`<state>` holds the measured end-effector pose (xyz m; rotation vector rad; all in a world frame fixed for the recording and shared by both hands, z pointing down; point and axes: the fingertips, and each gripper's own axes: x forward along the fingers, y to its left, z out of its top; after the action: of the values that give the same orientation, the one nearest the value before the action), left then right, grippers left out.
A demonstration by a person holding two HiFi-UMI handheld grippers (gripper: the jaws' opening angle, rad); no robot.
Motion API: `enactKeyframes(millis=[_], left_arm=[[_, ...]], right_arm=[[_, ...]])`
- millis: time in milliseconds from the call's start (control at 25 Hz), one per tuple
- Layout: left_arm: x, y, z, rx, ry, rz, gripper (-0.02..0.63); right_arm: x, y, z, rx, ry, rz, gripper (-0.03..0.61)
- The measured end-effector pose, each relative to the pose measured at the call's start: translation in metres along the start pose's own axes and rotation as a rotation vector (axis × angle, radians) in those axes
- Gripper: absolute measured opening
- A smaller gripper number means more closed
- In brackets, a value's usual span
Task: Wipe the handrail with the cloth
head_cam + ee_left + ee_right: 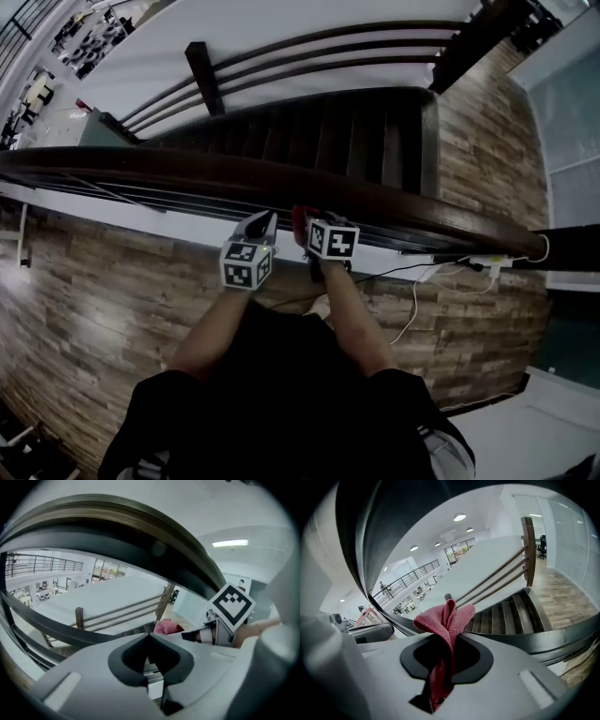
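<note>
Red cloth [448,617]: one piece, bunched, pinched between the clenched jaws of the right gripper [307,229], with a folded tuft standing up past the tips and a tail hanging down through the jaw opening. It was held at the near edge of the handrail [216,172], about the middle of the visible run. Whether it actually pressed on the wood could not be told from the head view.

Left gripper [262,225]: jaws together on nothing, sitting just beside the right one at its 9 o'clock and pointed at the same rail.

Handrail: dark wood, curved, crossing the head view from 9 o'clock to about 4 o'clock. No sheen, streak or dust line marked a wiped part from an unwiped one. By my reckoning the wiping was barely begun or only about to start, with long stretches left toward both 9 and 4 o'clock.

Surroundings:
- staircase [361,131], dark treads, dropping away beyond the rail at 12 to 1 o'clock
- far stair railing, with a dark post [202,79] at 11 o'clock
- thin metal bars [112,191] under the handrail, toward 9 o'clock
- wood-pattern floor [103,281] under the person
- white cable and socket strip [473,263] on the floor at 3 o'clock

Obstructions: none lay on the rail's top. The empty left gripper crowded the cloth's path toward 9 o'clock and would likely need to shift first. The floor cable sat near the feet on the 3 o'clock side, a possible snag when stepping along.
</note>
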<state>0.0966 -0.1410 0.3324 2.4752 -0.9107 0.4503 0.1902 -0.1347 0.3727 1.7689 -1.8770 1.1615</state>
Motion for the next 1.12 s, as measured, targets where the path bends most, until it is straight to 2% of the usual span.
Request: enactKeyframes(millis=[160,360,440,560,640,760,960,1040,1120], left_arm=[[0.007,-0.021,-0.006,-0.033,-0.013,0.041,0.0],[0.012,-0.037,-0.005,-0.053,-0.018,0.045,0.0],[0.011,-0.043,-0.011,-0.031,0.026,0.04,0.0],[0.013,-0.044,-0.019,0.045,0.102,0.032,0.0],[0.02,-0.051,-0.023,0.048,0.122,0.004,0.0],[0.033,-0.072,-0.025,0.058,0.122,-0.036,0.0],[0.053,-0.092,-0.022,-0.02,0.099,0.003,0.0],[0.06,-0.106,-0.024,-0.038,0.091,0.016,0.0],[0.066,-0.12,-0.025,-0.05,0.087,0.03,0.0]], right_arm=[[-0.011,-0.017,0.001,-0.049,0.018,0.014,0.057],[-0.022,-0.04,-0.003,-0.069,0.021,0.014,0.057],[-0.028,-0.046,-0.008,-0.061,0.022,-0.003,0.057],[-0.034,-0.047,-0.003,-0.02,0.011,-0.018,0.057],[-0.035,-0.056,-0.002,0.009,0.0,-0.016,0.058],[-0.043,-0.074,-0.006,-0.009,-0.003,-0.024,0.057],[-0.06,-0.101,-0.006,-0.026,0.006,0.033,0.058],[-0.066,-0.112,-0.007,0.001,0.015,0.057,0.058],[-0.07,-0.119,-0.007,-0.018,0.022,0.075,0.057]])
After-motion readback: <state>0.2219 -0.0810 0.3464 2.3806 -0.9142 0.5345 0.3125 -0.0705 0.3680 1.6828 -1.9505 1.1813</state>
